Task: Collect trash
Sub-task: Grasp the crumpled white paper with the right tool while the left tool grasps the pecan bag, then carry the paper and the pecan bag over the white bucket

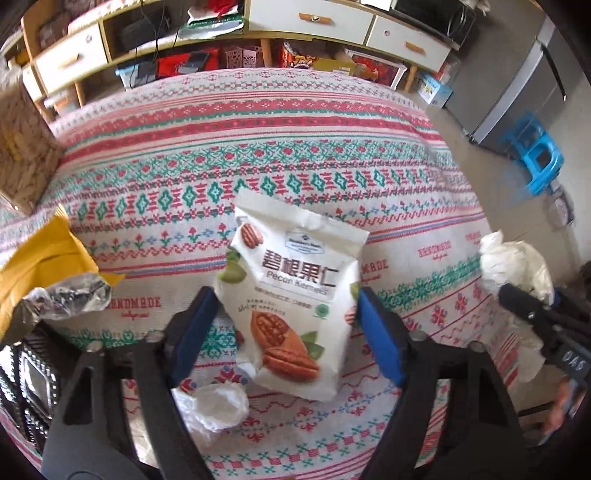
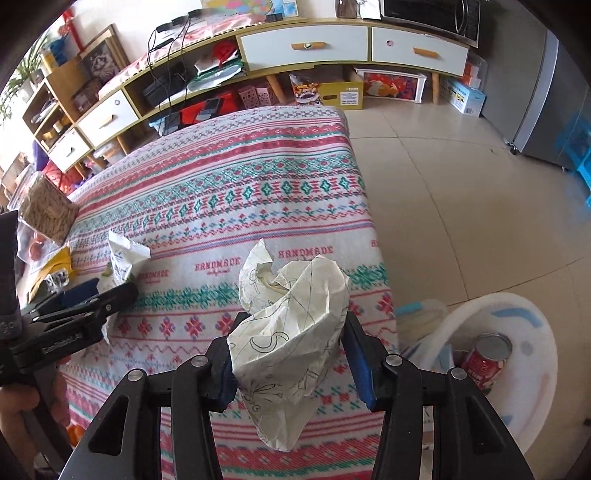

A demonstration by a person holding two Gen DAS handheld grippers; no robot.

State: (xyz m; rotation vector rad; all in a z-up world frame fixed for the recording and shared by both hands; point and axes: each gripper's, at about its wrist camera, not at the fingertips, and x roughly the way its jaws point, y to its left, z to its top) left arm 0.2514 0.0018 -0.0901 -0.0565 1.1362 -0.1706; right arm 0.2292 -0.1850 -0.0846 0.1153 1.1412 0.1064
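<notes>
Patterned cloth in red, green and white covers our worktop [image 1: 295,122], with a low drawer cabinet [image 1: 310,18] behind it and pale floor tiles [image 2: 461,184] to the right.

Our left gripper [image 1: 286,332] straddles the pecan kernel bag [image 1: 291,295], which lies flat on the cloth; both blue pads sit against the bag's edges, yet we cannot tell whether they press it. No earlier view is there to judge by. A small white tissue wad [image 1: 214,406] lies just beside the bag's lower corner, and a yellow wrapper [image 1: 44,266] with a scrap of clear plastic [image 1: 70,295] lies at the left edge.

Our right gripper [image 2: 288,350] is clamped, about half open, on a crumpled sheet of printed paper [image 2: 291,317], held clear of the cloth. The white bin [image 2: 517,350] stands on the floor near the worktop's right corner, with a red can [image 2: 487,358] already inside.

Risks, as we judge them: the flat, slick bag could slide out or buckle if the left pads bite only its edges — or pinch the cloth and drag it. The paper, light and springy, could fall short of the bin if released before we are over the rim. The tissue wad is easily overlooked.
</notes>
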